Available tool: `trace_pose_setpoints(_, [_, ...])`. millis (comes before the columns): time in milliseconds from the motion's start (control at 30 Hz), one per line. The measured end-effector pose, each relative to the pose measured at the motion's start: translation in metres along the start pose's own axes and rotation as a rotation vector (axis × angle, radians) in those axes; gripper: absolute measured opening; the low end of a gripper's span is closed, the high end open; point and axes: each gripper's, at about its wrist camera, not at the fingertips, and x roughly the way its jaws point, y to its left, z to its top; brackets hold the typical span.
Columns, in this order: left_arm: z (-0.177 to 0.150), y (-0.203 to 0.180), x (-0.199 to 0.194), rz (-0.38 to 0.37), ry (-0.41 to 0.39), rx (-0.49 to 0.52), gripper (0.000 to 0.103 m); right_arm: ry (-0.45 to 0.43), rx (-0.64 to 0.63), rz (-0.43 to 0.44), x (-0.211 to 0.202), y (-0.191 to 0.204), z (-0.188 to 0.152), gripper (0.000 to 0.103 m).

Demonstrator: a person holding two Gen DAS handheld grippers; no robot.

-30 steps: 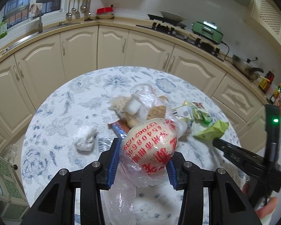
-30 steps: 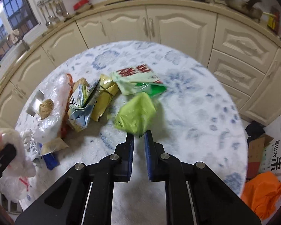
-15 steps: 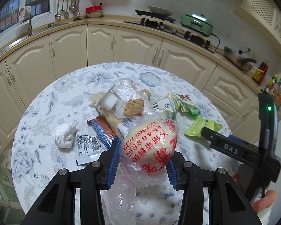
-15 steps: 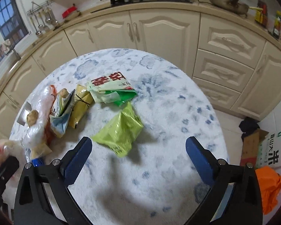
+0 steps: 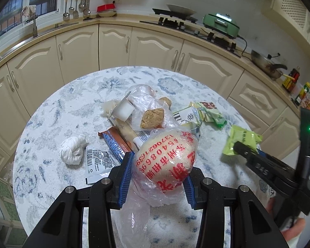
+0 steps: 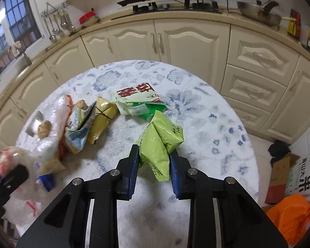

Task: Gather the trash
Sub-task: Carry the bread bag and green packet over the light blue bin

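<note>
Left wrist view first: the left gripper (image 5: 158, 177) has its blue pads pinching a plastic bag (image 5: 165, 163) with red print, stuffed round and full, and the loose tail of the bag hangs down between the black arms. It sits over the near edge of the round table (image 5: 51, 111), which has a white and blue flowery cloth on it. Past the bag, around the middle of the table, there's a heap of trash: a clear bag with bread (image 5: 150, 115) in it, a brown wrapper (image 5: 115, 142), a white barcode packet (image 5: 97, 161) and a balled-up tissue (image 5: 72, 149) closer to the left edge. Over at the right edge you can see the right gripper (image 5: 240, 147) coming in, tips on a lime green packet (image 5: 242, 137).

Right wrist view: the right gripper (image 6: 154, 164) is clamped on the green packet (image 6: 161, 140), which stands crumpled between the blue pads, near the middle of the table (image 6: 217, 128). Just behind it lies a green and white wrapper (image 6: 138, 101), and to its left a yellow packet (image 6: 102, 119). The red-print bag (image 6: 12, 159) shows blurry at the left edge.
</note>
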Motion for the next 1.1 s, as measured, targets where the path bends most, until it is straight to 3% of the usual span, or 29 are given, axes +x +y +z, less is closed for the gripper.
trace_pose_setpoints(100, [-0.001,-0.010,0.000,0.008,0.000,0.024,0.041,-0.028,-0.001,-0.007,-0.013,-0.005,-0.003,0.028])
trace_pose_setpoints(500, [-0.007,-0.076,0.005,-0.082,0.023,0.147,0.041,-0.079,0.096,-0.038,-0.055,-0.063,-0.013,0.028])
trace_pose_setpoints(1100, [-0.021,-0.223,0.055,-0.280,0.125,0.412,0.041,-0.079,0.338,-0.274,-0.097,-0.202,-0.050,0.028])
